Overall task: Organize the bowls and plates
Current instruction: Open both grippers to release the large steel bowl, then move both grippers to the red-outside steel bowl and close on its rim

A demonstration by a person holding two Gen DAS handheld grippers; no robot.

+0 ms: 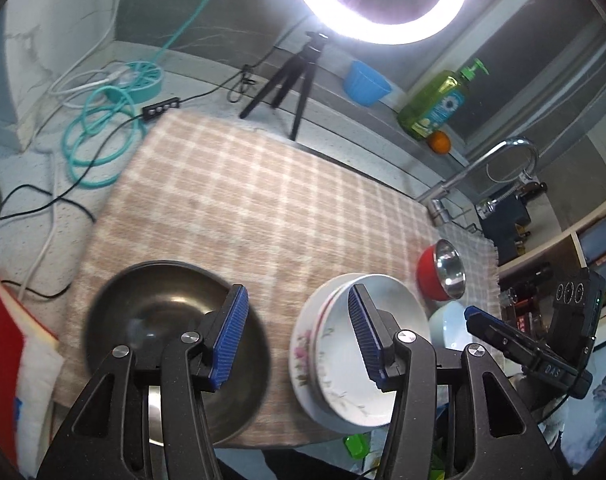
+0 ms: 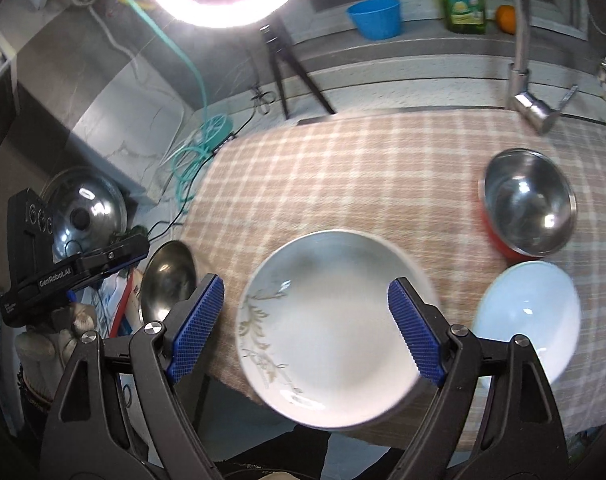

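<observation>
left gripper (image 1: 301, 332): jaws part-spread, nothing between the pads. Hangs over the cloth in the gap between the dark metal bowl (image 1: 171, 340) and the plate stack (image 1: 355, 356), touching neither.
right gripper (image 2: 305, 328): jaws spread wide, empty. The top plate (image 2: 331, 328) shows between the pads, which straddle it; no contact that I can see.
plate stack: white floral plates nested at the near edge of the checked cloth (image 1: 263, 192), rim slightly over that edge. Probably the collection pile for plates.
dark metal bowl: near-left corner of the cloth, upright, alone, well apart from the other bowls.
red bowl (image 2: 529, 208): steel-lined, right side of the cloth, upright.
pale blue bowl (image 2: 527, 320): just beside the red one, nearer the front edge. The two together look like the start of a bowl group.
step in hand (judgement): both grippers free above the cloth; next pick is likely the dark bowl, to join the pair on the right.
risk: the plate stack overhangs the near edge; a knock from either gripper could tip it.
hedge: frames are motion-blurred, so the number of plates in the stack isn't certain; at least two rims show.
</observation>
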